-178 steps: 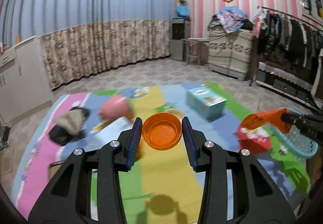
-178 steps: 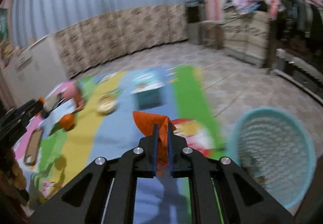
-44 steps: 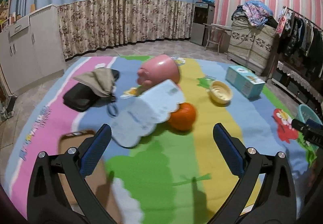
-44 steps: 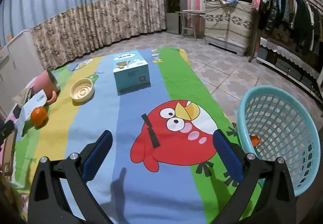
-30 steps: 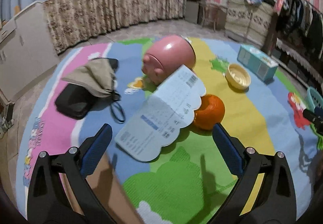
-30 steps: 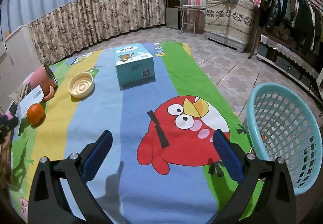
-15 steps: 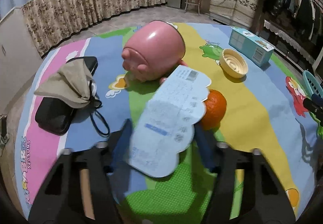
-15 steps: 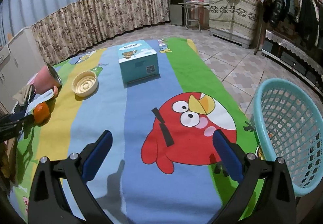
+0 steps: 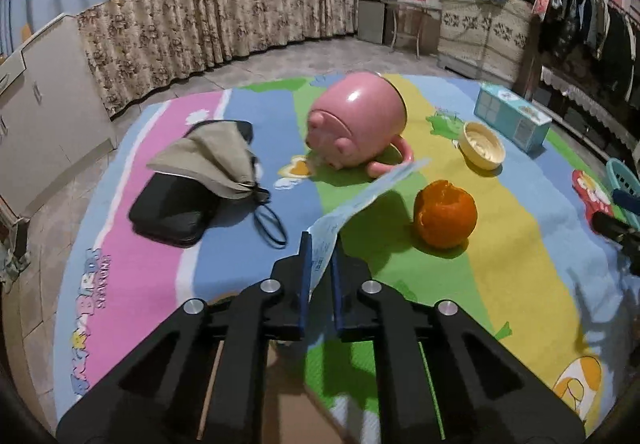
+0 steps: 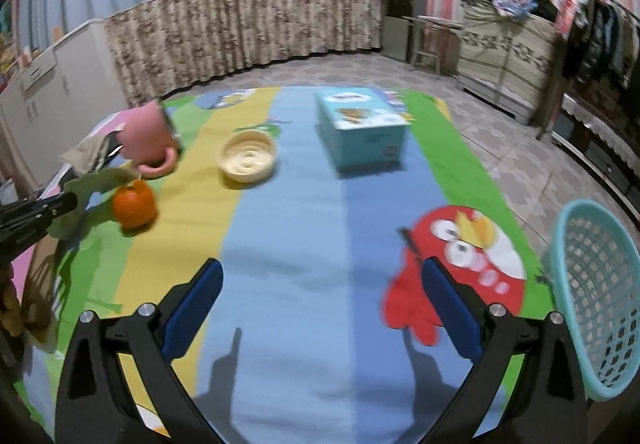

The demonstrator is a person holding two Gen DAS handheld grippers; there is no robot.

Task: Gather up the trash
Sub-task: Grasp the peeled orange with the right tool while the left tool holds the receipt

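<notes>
- Two risks show in the left wrist view: the left gripper (image 9: 320,268) has just been closing, and its jaws now pinch only the near end of the paper slip (image 9: 362,200), so the thin sheet could slide out or tear if swung fast. Its far end hangs just beside the peeled orange (image 9: 445,214) and the pink mug (image 9: 358,130); dragging it low might nudge either.
- That slip is pale blue-white, printed, scallop-edged at the far end, and lifted edge-on above the play mat (image 9: 520,264), bending under its own weight.
- One more hazard appears in the right wrist view: the teal basket (image 10: 600,296) sits well apart from the slip, at the mat's far right, so I judge the carry long and a limp sheet may flutter loose.
- Here the right gripper (image 10: 320,308) holds nothing, jaws spread wide over the mat (image 10: 288,236); the left gripper (image 10: 60,206) shows at the left edge with the slip (image 10: 100,180) drooping beside the orange (image 10: 134,204).
</notes>
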